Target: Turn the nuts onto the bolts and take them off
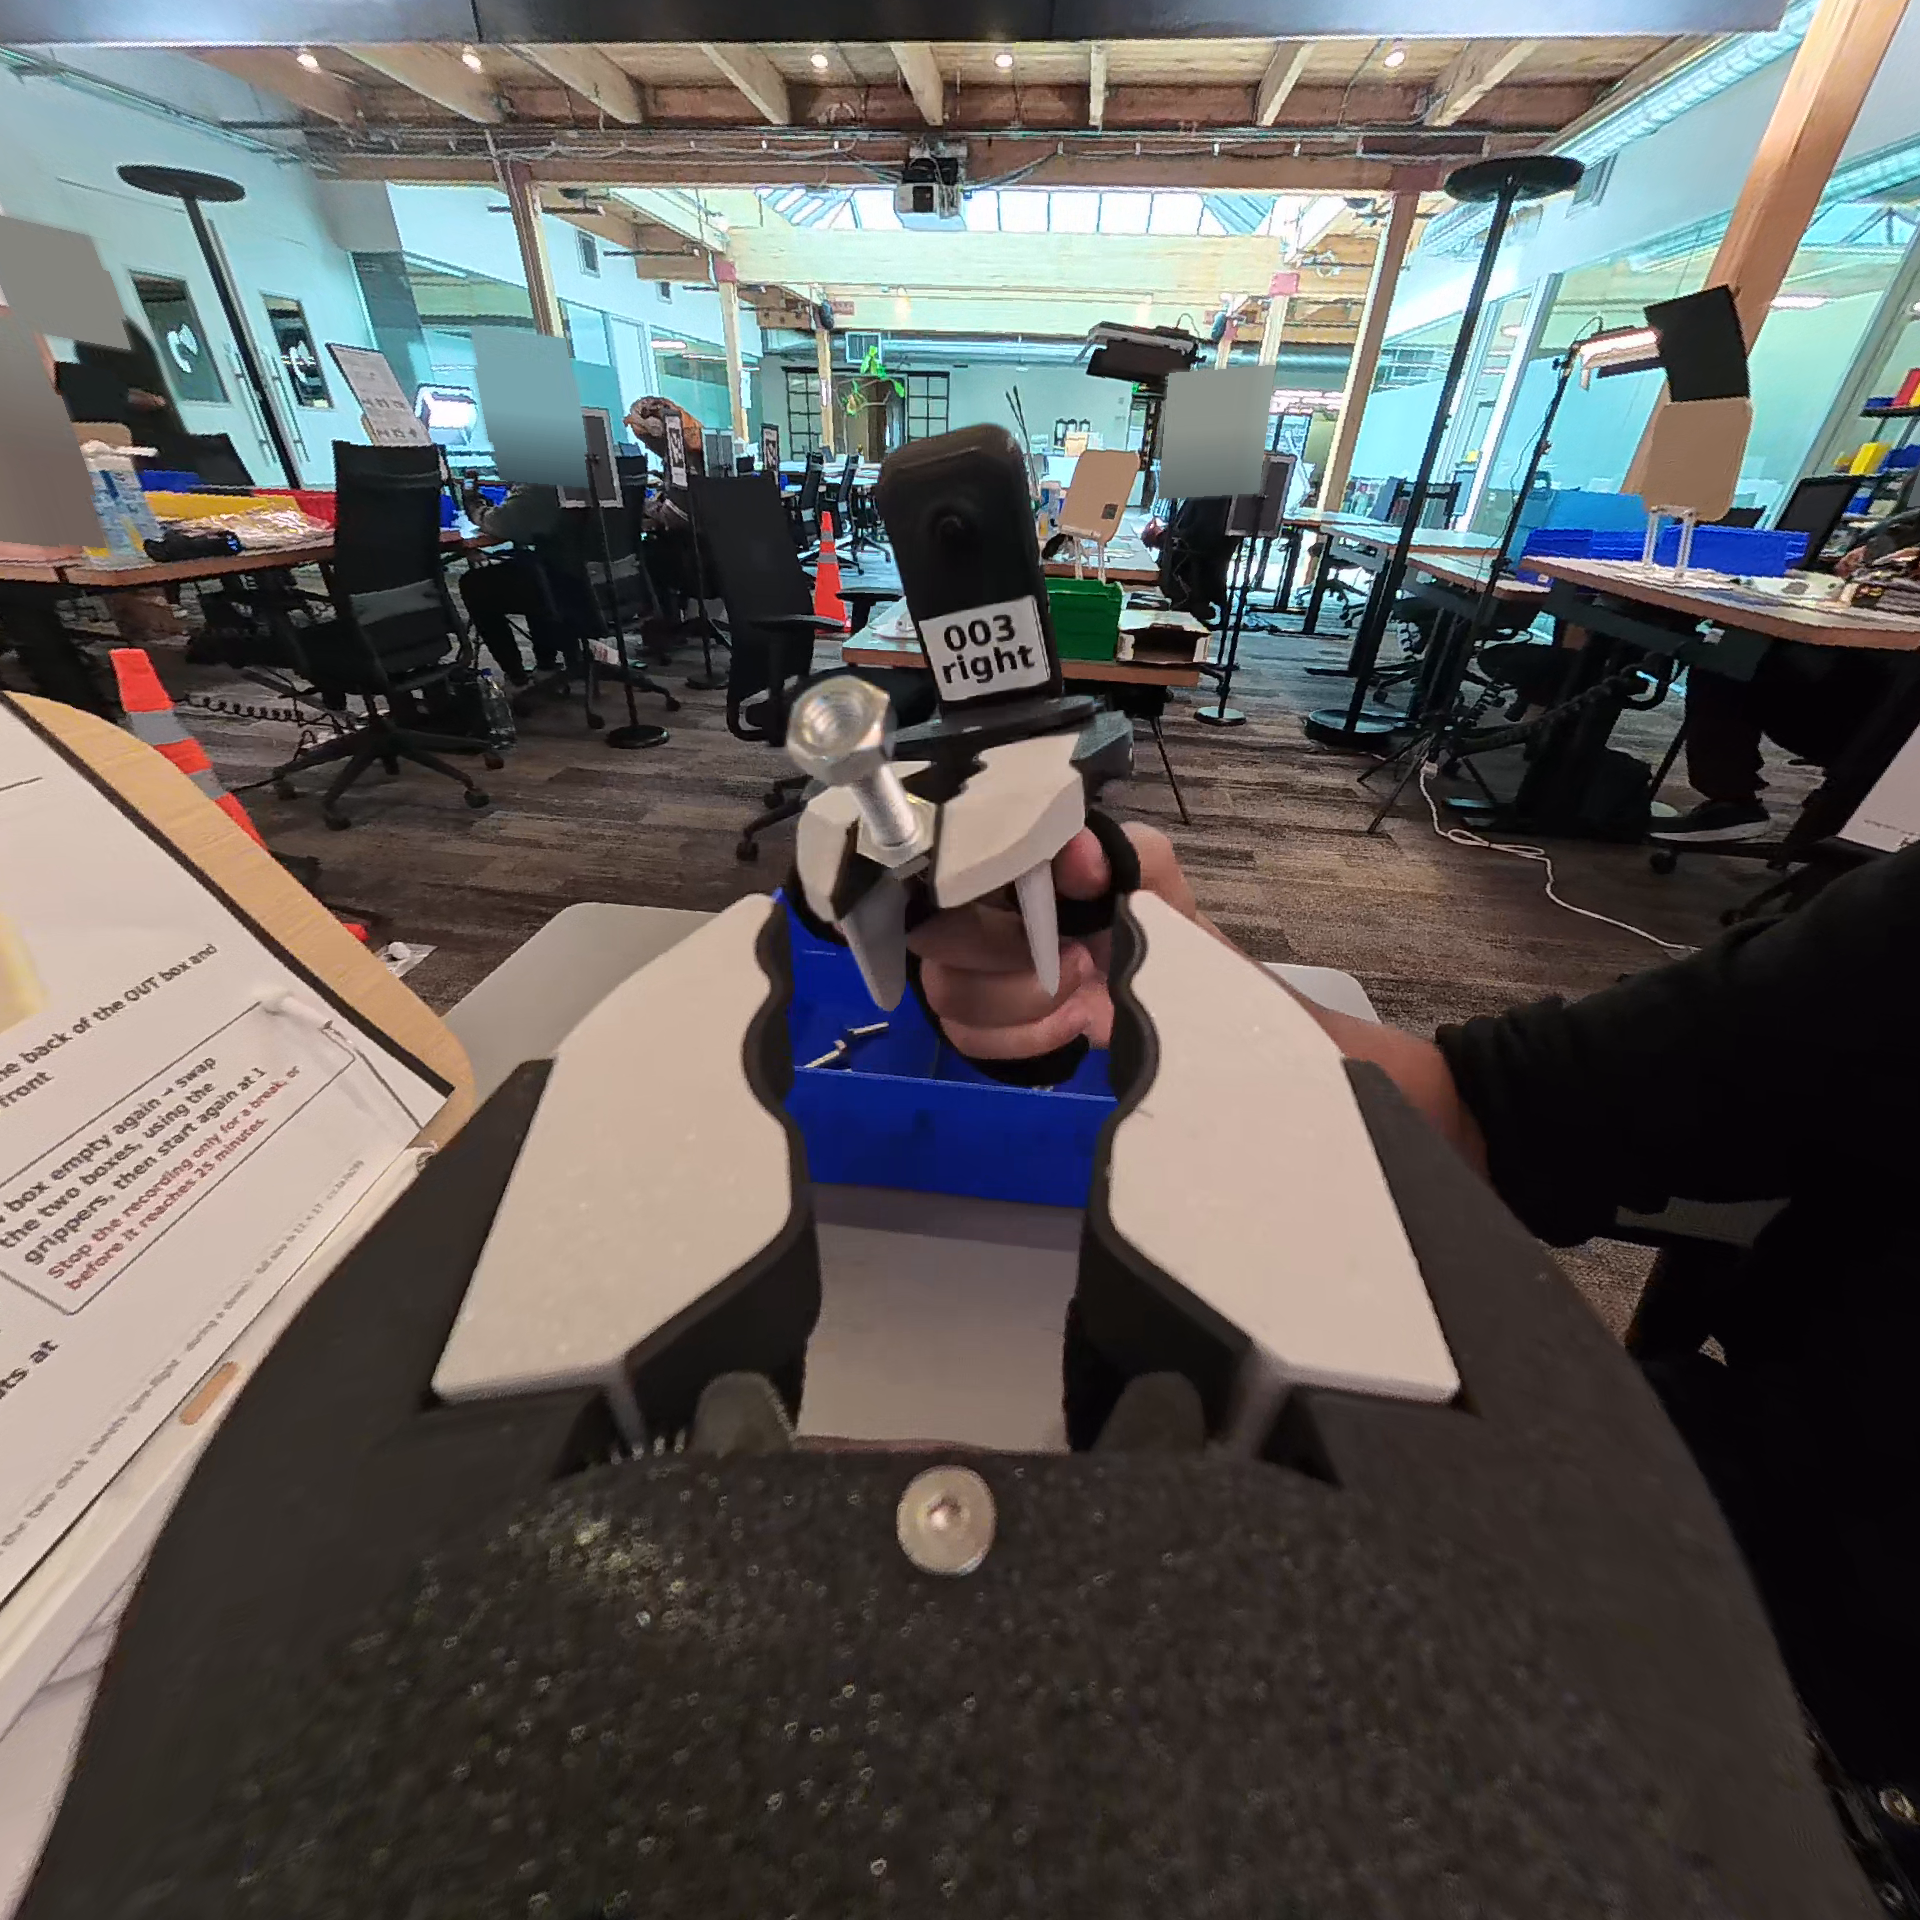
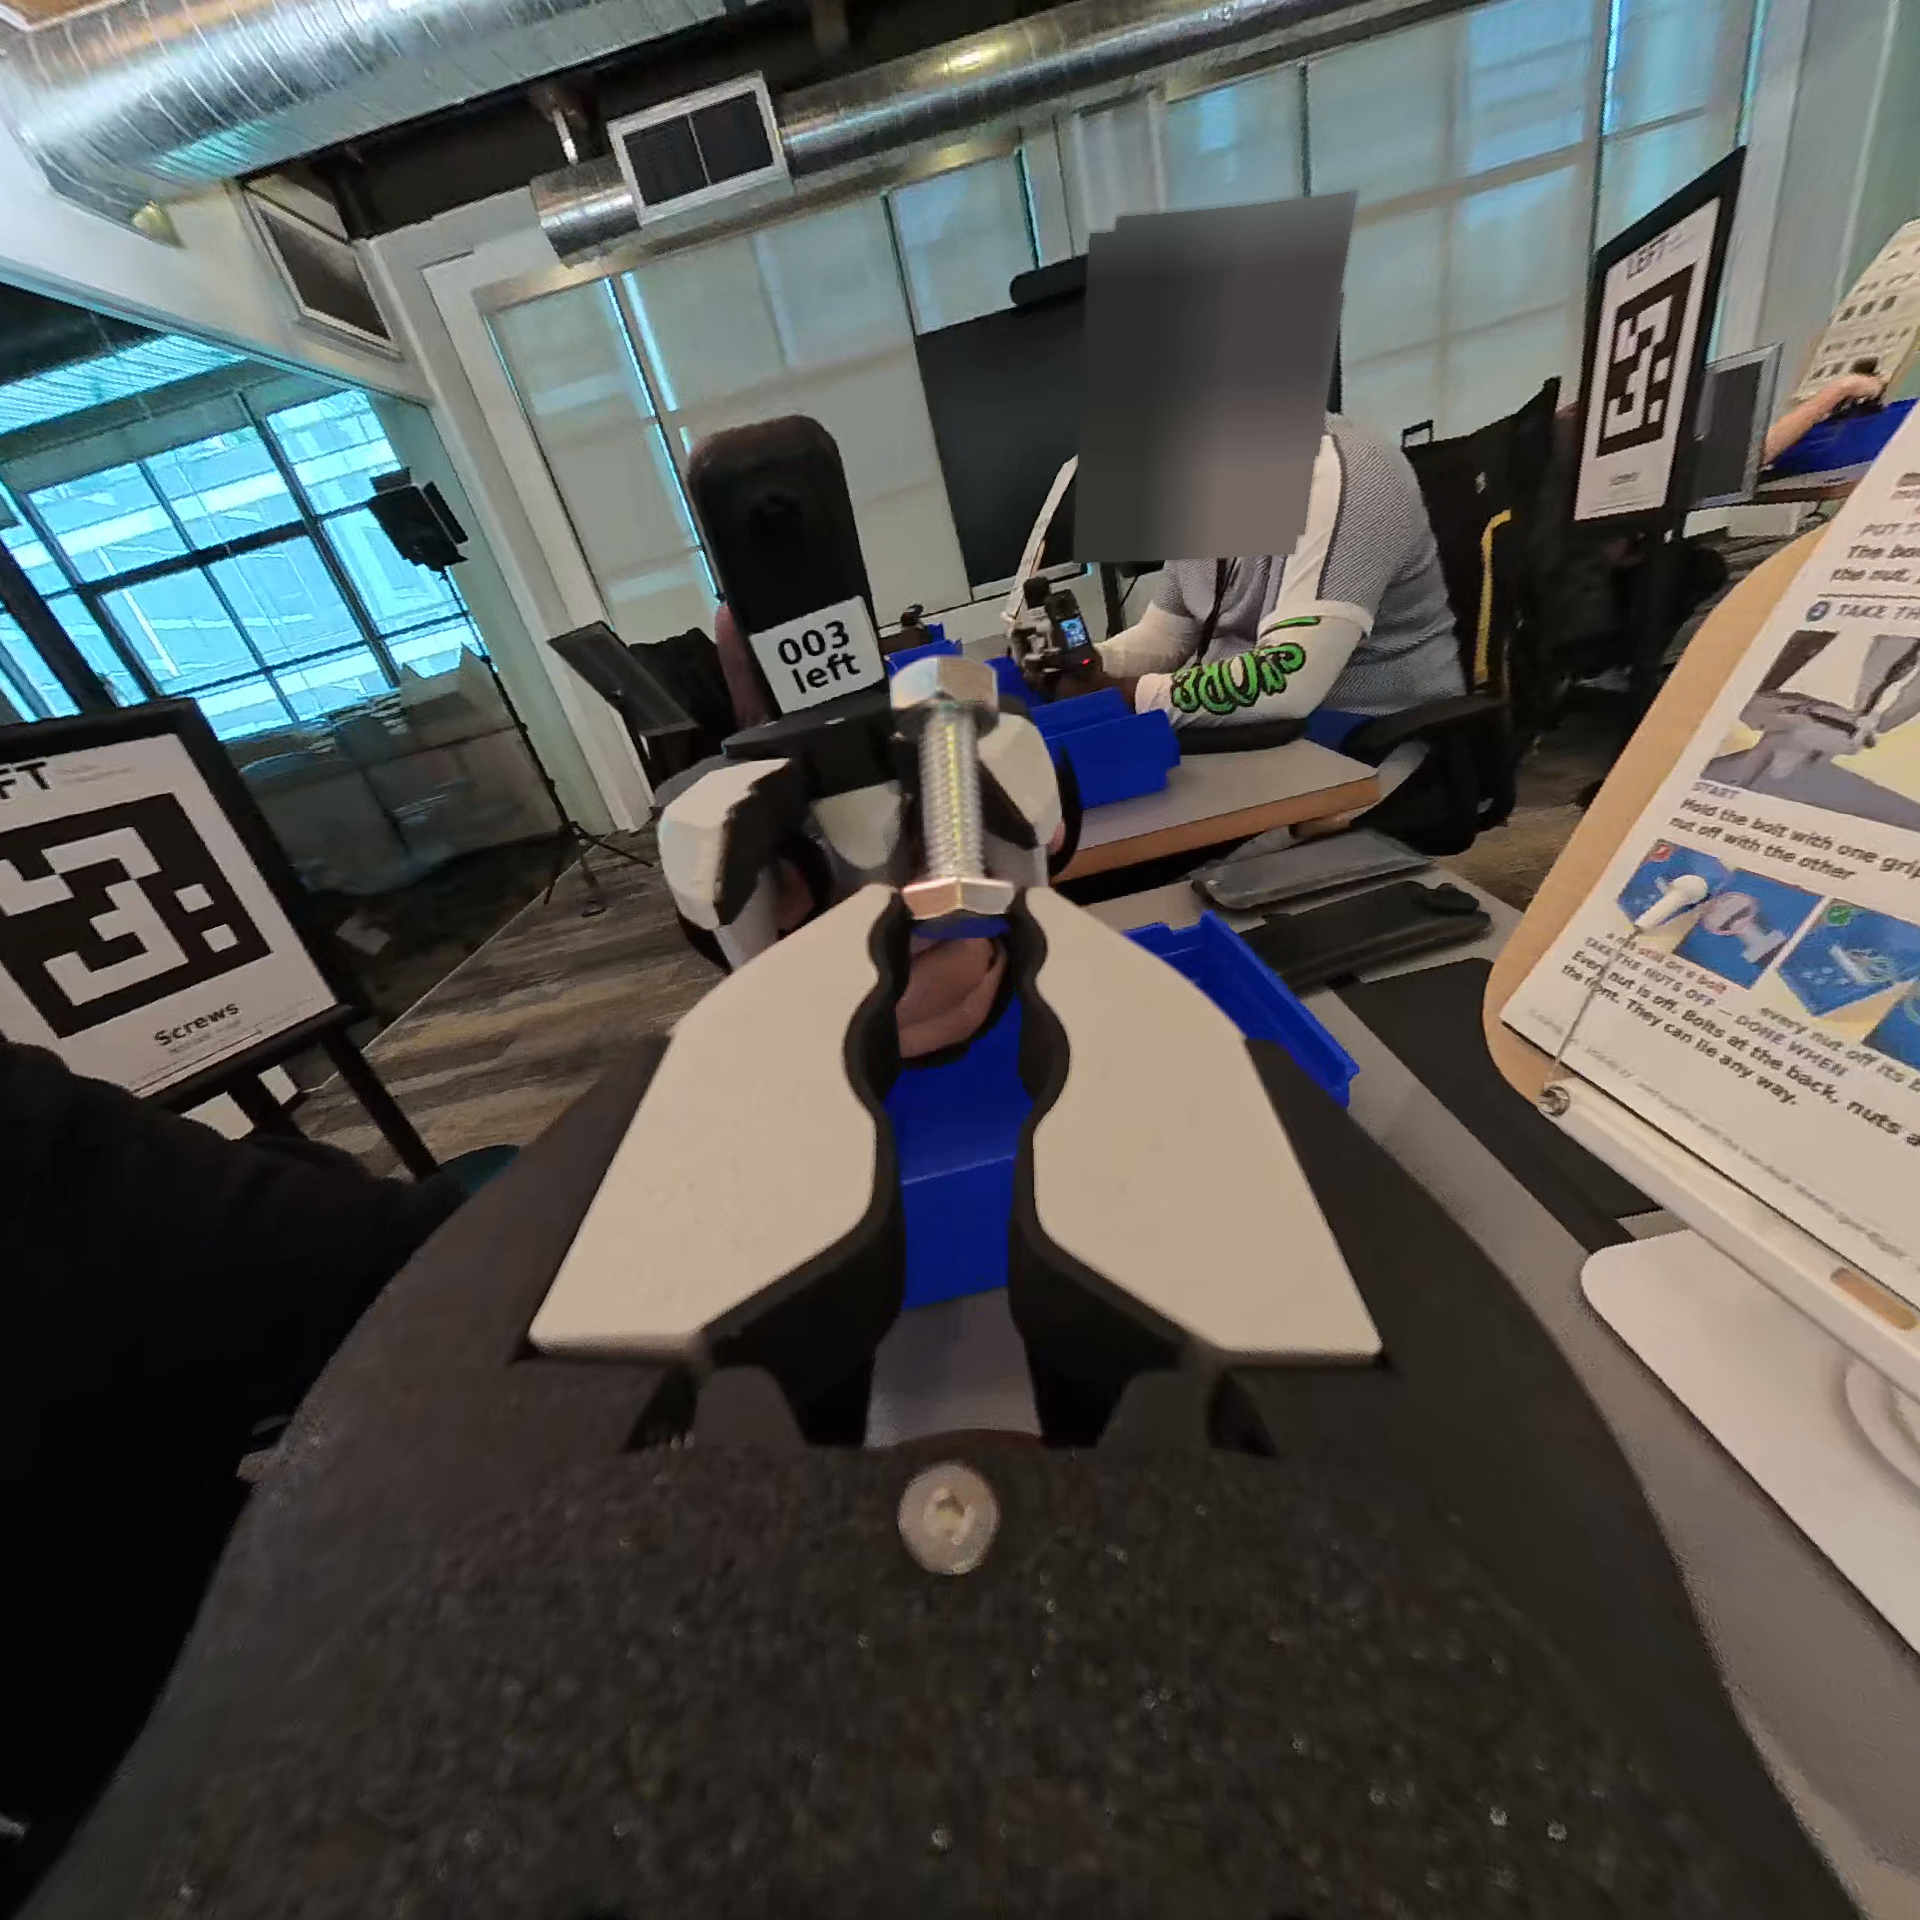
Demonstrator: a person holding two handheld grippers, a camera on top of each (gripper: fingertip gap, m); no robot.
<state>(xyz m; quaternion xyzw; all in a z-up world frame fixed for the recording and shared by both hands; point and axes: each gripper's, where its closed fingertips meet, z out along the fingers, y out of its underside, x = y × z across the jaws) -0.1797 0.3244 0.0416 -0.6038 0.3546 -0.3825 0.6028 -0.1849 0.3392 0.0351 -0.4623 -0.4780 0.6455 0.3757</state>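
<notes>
**Left gripper [image 1: 948, 935] open, right gripper [image 2: 951, 914] pinching the nut**

Close up in the left wrist view, the left gripper's two big white and black fingers [image 1: 644, 1174] sit wide apart. Nothing is held between them. Through the gap you can see a blue bin [image 1: 935, 1132] on the grey table [image 1: 935, 1299]. A few small metal bits lie inside the bin, but they are too small to tell what they are.

Past those fingers is the right gripper, held up in the air over the bin. A hand [image 1: 997, 997] is wrapped around its handle. It points back at the left gripper, so the two grippers face each other.

In the right wrist view, the right gripper's fingers are pressed close together at the tips. They squeeze a shiny six-sided nut [image 2: 951, 896]. The nut sits on the bottom end of a silver bolt [image 2: 945, 790]. The bolt stands up from the fingertips, with its head on top. In the left wrist view it leans a little to the left.

The left gripper's open fingers are just behind the bolt and are not closed on it.

A board with a printed paper sheet [image 1: 156, 1091] stands next to the bin.
</notes>
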